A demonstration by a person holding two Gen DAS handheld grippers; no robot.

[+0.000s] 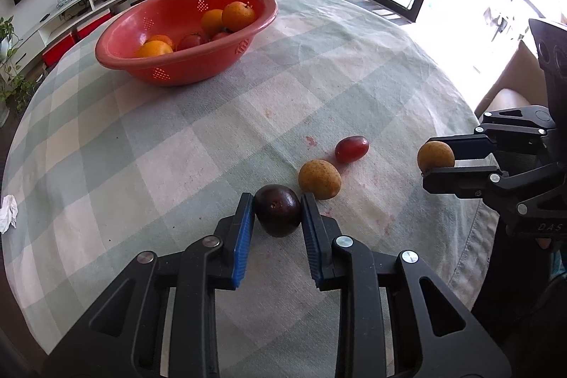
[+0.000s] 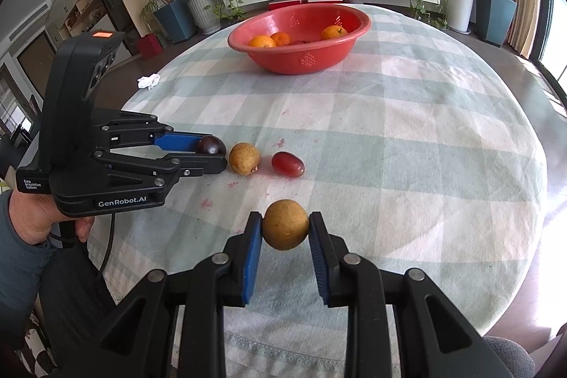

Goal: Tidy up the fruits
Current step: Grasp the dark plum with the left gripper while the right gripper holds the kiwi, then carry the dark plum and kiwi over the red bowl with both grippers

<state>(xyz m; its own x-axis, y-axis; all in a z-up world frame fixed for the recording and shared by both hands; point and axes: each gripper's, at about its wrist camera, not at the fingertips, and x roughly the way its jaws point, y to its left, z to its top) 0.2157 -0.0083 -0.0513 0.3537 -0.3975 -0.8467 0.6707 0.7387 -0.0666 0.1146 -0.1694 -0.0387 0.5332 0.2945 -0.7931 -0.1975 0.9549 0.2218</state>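
Note:
My left gripper (image 1: 277, 211) is shut on a dark purple fruit (image 1: 277, 214) resting low at the tablecloth; it also shows in the right wrist view (image 2: 211, 146). My right gripper (image 2: 285, 229) is shut on a tan round fruit (image 2: 285, 229), also seen in the left wrist view (image 1: 435, 156). A second tan fruit (image 1: 319, 179) and a red grape (image 1: 351, 148) lie on the cloth between the grippers. The red basket (image 1: 170, 75) at the far side holds oranges (image 1: 238, 16) and red fruits.
The round table has a pale checked cloth (image 2: 407, 137) with red stains. A crumpled white tissue (image 2: 148, 81) lies near the left edge. Potted plants, a TV cabinet and a glass balcony door surround the table.

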